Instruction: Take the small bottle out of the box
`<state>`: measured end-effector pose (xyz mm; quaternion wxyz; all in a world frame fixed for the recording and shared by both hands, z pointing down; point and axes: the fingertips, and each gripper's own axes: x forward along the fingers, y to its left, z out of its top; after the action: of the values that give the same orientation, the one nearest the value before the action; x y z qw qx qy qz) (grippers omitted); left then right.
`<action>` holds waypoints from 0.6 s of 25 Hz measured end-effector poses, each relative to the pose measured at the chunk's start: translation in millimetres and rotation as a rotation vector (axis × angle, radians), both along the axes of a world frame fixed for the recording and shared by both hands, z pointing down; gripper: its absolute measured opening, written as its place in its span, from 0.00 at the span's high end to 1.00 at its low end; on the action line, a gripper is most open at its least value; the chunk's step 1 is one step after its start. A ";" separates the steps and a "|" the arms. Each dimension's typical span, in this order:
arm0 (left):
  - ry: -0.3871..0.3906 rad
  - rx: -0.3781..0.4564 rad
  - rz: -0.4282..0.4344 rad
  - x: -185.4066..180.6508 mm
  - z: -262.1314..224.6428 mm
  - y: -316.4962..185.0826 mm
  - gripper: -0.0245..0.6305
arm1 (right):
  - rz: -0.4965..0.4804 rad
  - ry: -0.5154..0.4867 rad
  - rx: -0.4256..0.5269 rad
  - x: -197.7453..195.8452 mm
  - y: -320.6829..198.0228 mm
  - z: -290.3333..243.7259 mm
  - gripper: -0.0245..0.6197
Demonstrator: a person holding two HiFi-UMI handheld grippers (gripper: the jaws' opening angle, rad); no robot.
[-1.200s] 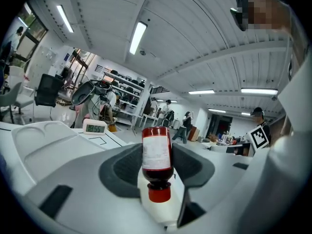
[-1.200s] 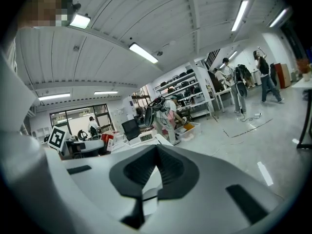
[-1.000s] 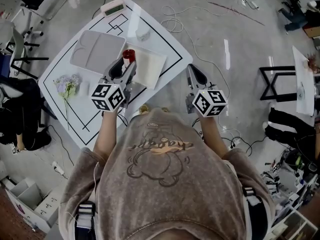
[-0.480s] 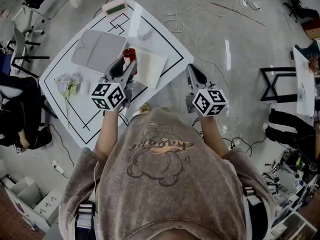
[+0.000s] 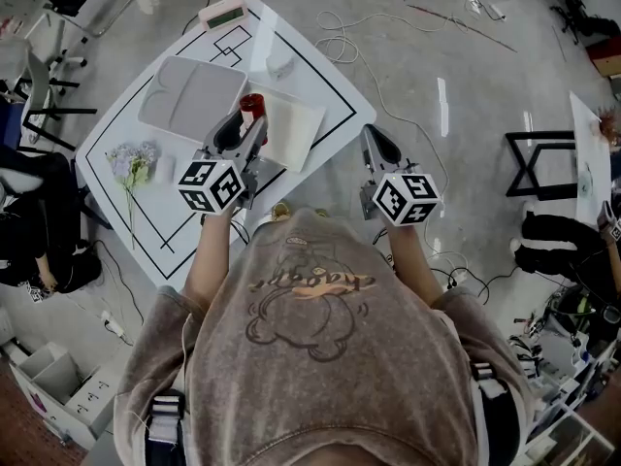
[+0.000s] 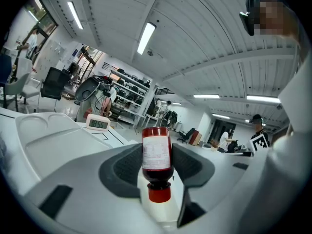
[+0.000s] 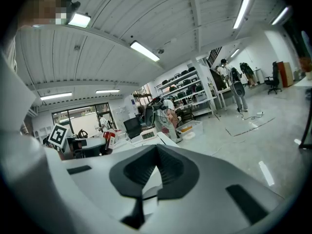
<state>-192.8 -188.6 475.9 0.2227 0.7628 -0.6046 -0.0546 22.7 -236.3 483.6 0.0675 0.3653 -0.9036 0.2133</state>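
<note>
Glossy dark-red bottle (image 6: 157, 175), paper label (image 6: 156, 152)

On the table (image 5: 335, 90), the tray (image 5: 189, 95) lies at ten o'clock of the box (image 5: 291, 129). The timer (image 5: 221, 15) is at the tray's one o'clock and the flowers (image 5: 131, 166) at its seven. The small bottle (image 5: 250, 106) sits between the left gripper's (image 5: 245, 124) jaws at the box's ten-o'clock edge. The right gripper (image 5: 376, 144) is at the box's three o'clock.

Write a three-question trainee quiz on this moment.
1. True or false: the right gripper holds the small bottle.
2. In the left gripper, the bottle's red cap points: A) back toward the gripper's body; B) away from it.
3. Fill in: on the table, near the gray tray, lies a bunch of ____.
Key: 1 false, its jaws are closed on nothing; 2 A; 3 flowers.
</note>
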 end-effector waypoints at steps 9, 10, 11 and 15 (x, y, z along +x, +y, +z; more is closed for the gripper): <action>0.011 -0.013 0.001 1.8 4.3 1.9 0.66 | -0.004 0.007 -0.009 1.0 0.7 2.7 0.97; 0.012 -0.015 0.000 1.7 5.0 2.2 0.66 | -0.005 0.007 -0.009 0.8 0.8 3.1 0.97; 0.014 -0.016 -0.001 1.3 5.9 2.5 0.66 | -0.005 0.007 -0.010 0.5 1.0 3.5 0.97; 0.018 -0.021 -0.003 -0.4 8.8 3.3 0.66 | -0.007 0.008 -0.011 -1.4 1.3 5.4 0.97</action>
<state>-193.1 -185.3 484.7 0.2362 0.7591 -0.6041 -0.0554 21.3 -234.9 488.9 0.0738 0.3627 -0.9034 0.2164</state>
